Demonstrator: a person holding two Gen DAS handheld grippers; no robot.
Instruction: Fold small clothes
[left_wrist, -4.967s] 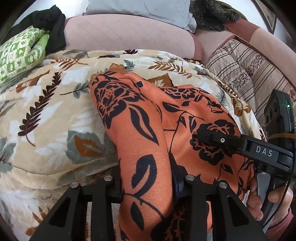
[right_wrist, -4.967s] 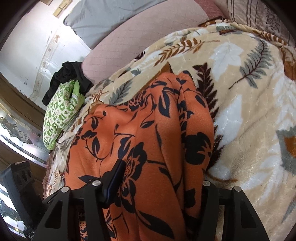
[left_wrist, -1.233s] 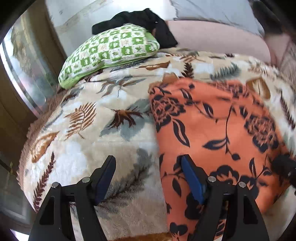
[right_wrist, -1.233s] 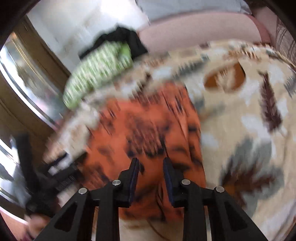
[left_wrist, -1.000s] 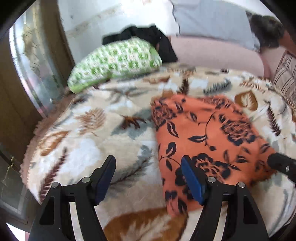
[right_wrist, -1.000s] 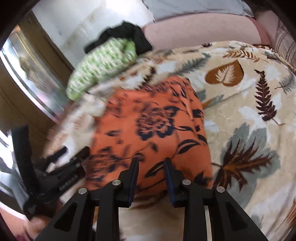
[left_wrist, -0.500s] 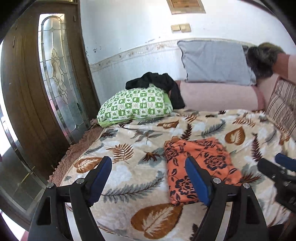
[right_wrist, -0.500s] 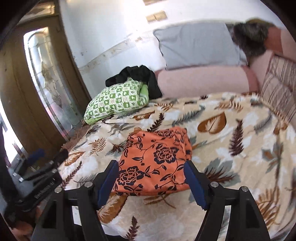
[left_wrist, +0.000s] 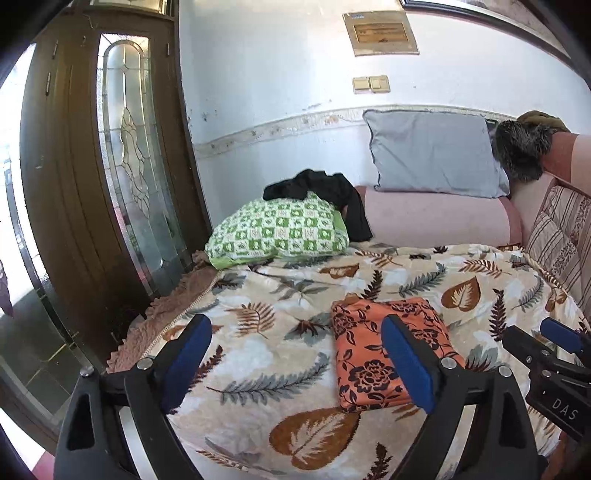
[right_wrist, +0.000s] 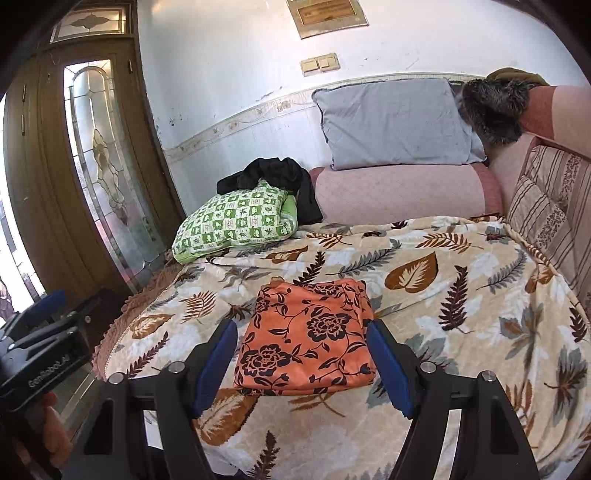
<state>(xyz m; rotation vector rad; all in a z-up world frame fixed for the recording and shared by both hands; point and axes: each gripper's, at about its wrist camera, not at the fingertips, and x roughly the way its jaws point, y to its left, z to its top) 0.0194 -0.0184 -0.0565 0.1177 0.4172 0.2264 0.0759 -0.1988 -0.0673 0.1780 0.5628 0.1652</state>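
Observation:
An orange garment with black flowers (left_wrist: 369, 350) (right_wrist: 306, 339) lies folded into a flat rectangle on the leaf-patterned blanket (left_wrist: 258, 354) (right_wrist: 461, 295). My left gripper (left_wrist: 295, 328) hangs above and short of it, to its left; its jaws are opening, with nothing between them. My right gripper (right_wrist: 301, 328) is held back from the garment's near edge, open and holding nothing. Each gripper shows in the other's view: the right one (left_wrist: 554, 343) at the right edge, the left one (right_wrist: 48, 314) at the left edge in a hand.
A green checked pillow (left_wrist: 280, 229) with a black garment (left_wrist: 325, 188) on it lies at the blanket's far left. Behind are a pink bolster (left_wrist: 439, 221) and a grey pillow (left_wrist: 432, 155). A striped cushion (left_wrist: 557, 236) lines the right side. A wooden glazed door (left_wrist: 92, 184) stands at left.
Both grippers have drawn back and upward from the orange garment, which stays folded on the blanket. The right jaws went from nearly shut to wide; the left jaws widened.

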